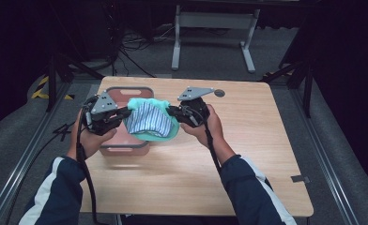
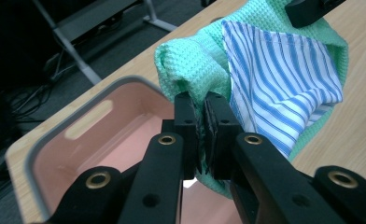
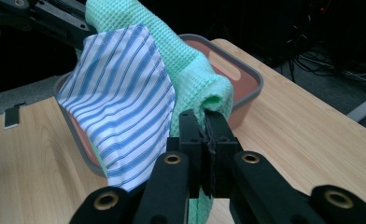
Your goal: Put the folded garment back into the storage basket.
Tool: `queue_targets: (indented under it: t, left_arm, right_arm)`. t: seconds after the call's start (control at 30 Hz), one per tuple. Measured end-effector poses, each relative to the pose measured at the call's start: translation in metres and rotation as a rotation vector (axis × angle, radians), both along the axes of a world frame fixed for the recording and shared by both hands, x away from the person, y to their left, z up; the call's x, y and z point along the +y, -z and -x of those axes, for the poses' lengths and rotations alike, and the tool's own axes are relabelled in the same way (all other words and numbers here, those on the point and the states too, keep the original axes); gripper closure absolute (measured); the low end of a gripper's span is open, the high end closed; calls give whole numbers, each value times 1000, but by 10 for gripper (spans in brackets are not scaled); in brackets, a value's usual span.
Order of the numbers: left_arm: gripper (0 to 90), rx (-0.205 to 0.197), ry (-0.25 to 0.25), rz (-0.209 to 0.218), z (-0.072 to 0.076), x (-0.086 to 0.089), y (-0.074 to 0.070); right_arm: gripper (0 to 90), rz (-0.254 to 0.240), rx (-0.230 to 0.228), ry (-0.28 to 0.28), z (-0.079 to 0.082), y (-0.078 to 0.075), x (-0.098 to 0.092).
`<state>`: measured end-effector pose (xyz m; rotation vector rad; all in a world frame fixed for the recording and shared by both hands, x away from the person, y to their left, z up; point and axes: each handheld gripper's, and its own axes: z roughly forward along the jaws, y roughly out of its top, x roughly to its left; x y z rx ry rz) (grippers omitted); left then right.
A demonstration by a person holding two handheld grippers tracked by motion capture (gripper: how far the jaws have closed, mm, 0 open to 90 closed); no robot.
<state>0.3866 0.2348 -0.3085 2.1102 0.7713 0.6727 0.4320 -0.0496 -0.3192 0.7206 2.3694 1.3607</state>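
Left gripper point(image 1: 126, 113): fingers clamped on green cloth point(image 1: 169, 130) edge;
Right gripper point(image 1: 171, 110): fingers clamped on opposite edge;
Cloth: held above pink bin point(image 1: 126, 146)

We count two grippers: the left gripper point(image 1: 126, 114) and the right gripper point(image 1: 172, 111), each with two black fingers point(image 2: 186, 122) pressed together on cloth. We see one green waffle-weave cloth point(image 1: 165, 133) and one blue-and-white striped cloth point(image 1: 147, 120), so two cloths in all, held up between the grippers. One pink bin point(image 1: 126, 144) with a grey rim sits at the left of one wooden counter point(image 1: 248, 140). Two hands and two dark sleeves with white stripes come in from the near edge.
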Motion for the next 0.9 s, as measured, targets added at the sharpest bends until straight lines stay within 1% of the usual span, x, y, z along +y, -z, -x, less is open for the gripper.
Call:
queue_targets:
  t: [0.1, 0.13, 0.17, 0.2, 0.23, 0.33, 0.47, 0.53, 0.57, 0.67, 0.73, 0.77, 0.83, 0.87, 0.9]
  left_arm:
    - [847, -5, -22, -5, 2, 10, -2]
    - [847, -5, -22, -5, 2, 10, -2]
    - [847, -1, -32, 2, 3, 13, -2]
    - [847, -2, -40, -5, 3, 16, -2]
    - [847, -2, -47, 1, 4, 18, -1]
    - [847, -4, -70, -6, 5, 28, 0]
    - [847, -2, -104, 3, 7, 42, 2]
    - [847, 0, -117, -8, 7, 48, 4]
    - [847, 2, -125, -1, 7, 50, 5]
    - [847, 9, -142, -16, 6, 57, 8]
    - [847, 17, -155, -6, 5, 61, 11]
    - [847, 16, -156, -15, 5, 63, 11]
    - [846, 20, -161, -10, 3, 66, 14]
    - [846, 32, -166, -3, 2, 68, 16]
    - [846, 35, -167, -12, 0, 69, 18]
  right_arm:
    - [875, 1, -1, -16, -2, -1, 11]
    - [875, 1, -1, -16, -2, -1, 11]
    - [875, 4, -5, -25, -2, -1, 17]
    - [875, 7, -3, -27, -3, -1, 21]
    - [875, 8, 0, -35, -4, -1, 26]
    - [875, 11, 2, -46, -7, 0, 38]
    - [875, 18, 4, -63, -11, 1, 55]
    - [875, 17, 8, -68, -13, 3, 62]
    - [875, 18, 9, -71, -15, 4, 67]
    - [875, 19, 21, -76, -18, 9, 79]
    - [875, 21, 29, -82, -20, 13, 86]
    - [875, 26, 32, -82, -20, 15, 90]
    - [875, 28, 35, -88, -21, 17, 94]
    - [874, 29, 37, -87, -22, 19, 96]
    - [875, 30, 39, -87, -22, 20, 97]
